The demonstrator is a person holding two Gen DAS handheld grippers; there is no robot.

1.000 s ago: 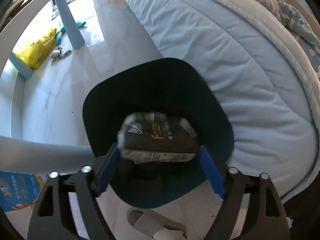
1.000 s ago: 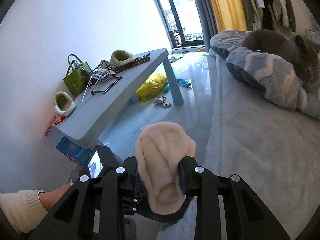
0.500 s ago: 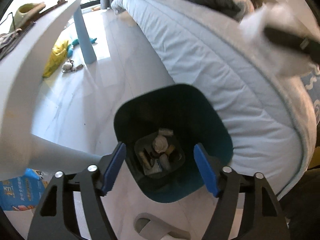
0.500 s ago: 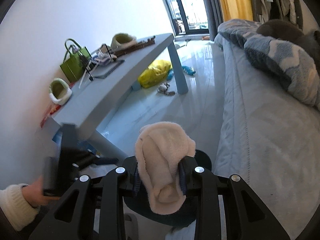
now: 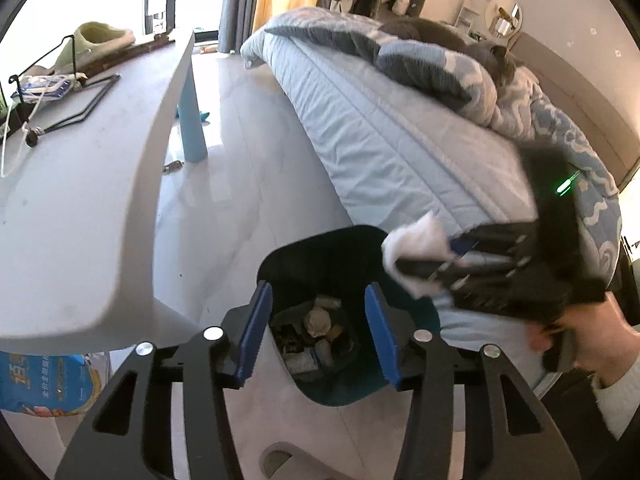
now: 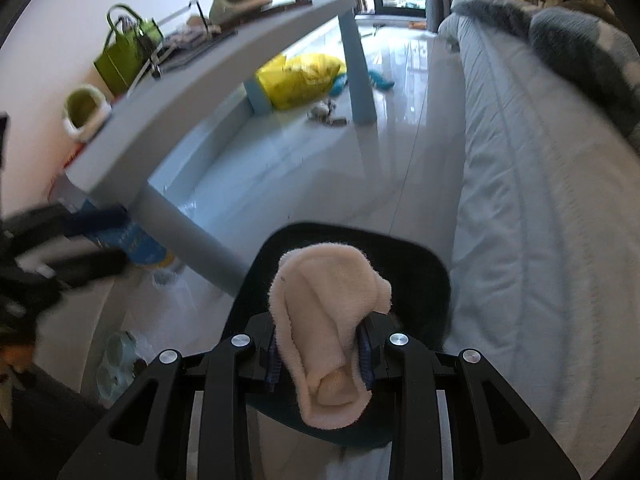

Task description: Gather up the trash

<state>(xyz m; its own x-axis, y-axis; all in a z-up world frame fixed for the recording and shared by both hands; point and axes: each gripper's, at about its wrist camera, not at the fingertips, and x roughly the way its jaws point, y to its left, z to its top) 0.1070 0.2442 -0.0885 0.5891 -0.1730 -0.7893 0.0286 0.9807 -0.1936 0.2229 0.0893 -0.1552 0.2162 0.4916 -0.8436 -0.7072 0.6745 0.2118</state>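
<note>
Since a second ago your left tool (image 5: 318, 336) has let go of the wrapper and lifted; it now hangs wide apart and empty above the dark teal trash bin (image 5: 416, 320), where mixed litter (image 5: 316, 340) lies at the bottom. Your right tool (image 6: 322, 354) has swung in over the bin (image 6: 420, 272), clamped on a cream fuzzy sock (image 6: 320, 320). Bin stands on the floor between the tabletop (image 5: 80, 208) and the bed (image 5: 392, 152).

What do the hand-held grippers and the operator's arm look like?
Both are black skeletal frames with cutouts and silver bolts. The left hand-held gripper has blue pads; the right hand-held gripper does too. From the left wrist view, its body shows a green LED. The hand wears a white sleeve.
</note>
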